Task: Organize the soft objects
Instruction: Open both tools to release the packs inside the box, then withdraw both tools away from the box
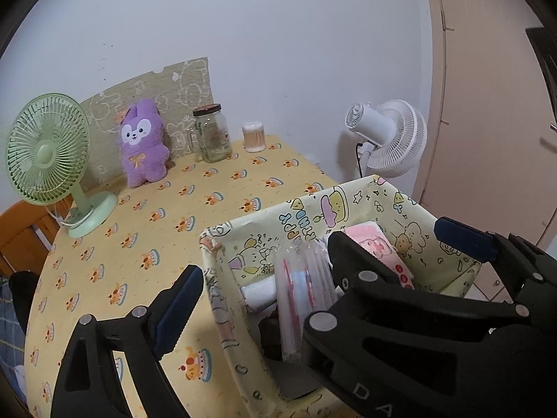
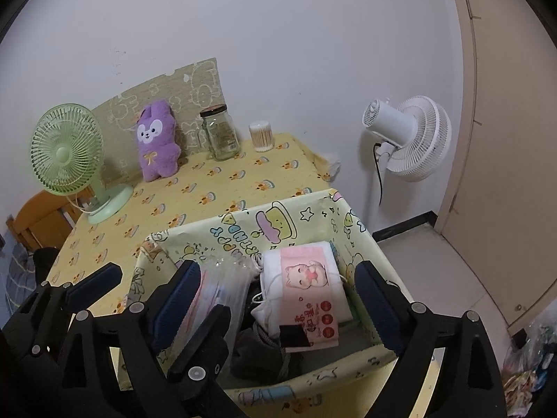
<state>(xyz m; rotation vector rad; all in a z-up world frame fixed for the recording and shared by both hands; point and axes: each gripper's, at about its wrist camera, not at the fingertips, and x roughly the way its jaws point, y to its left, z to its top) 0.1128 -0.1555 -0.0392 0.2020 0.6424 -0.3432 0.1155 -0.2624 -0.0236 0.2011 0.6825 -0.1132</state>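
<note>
A yellow cartoon-print box (image 1: 313,209) (image 2: 243,223) stands at the table's near right corner. Inside lie a clear plastic pack (image 1: 303,285) (image 2: 222,285), a white and pink face-mask bundle (image 2: 310,278) (image 1: 383,247) and a dark soft item (image 2: 261,351). A purple plush bunny (image 1: 141,142) (image 2: 156,142) stands upright at the back against the wall. My left gripper (image 1: 320,271) is open over the box's left wall and shows at the left of the right wrist view (image 2: 149,275). My right gripper (image 2: 278,292) is open over the box, empty.
A green desk fan (image 1: 48,153) (image 2: 69,153) stands back left. A glass jar (image 1: 210,132) (image 2: 221,130) and a cotton-swab tub (image 1: 255,136) (image 2: 261,136) stand at the back. A white floor fan (image 1: 390,136) (image 2: 407,132) stands right of the table (image 1: 146,230).
</note>
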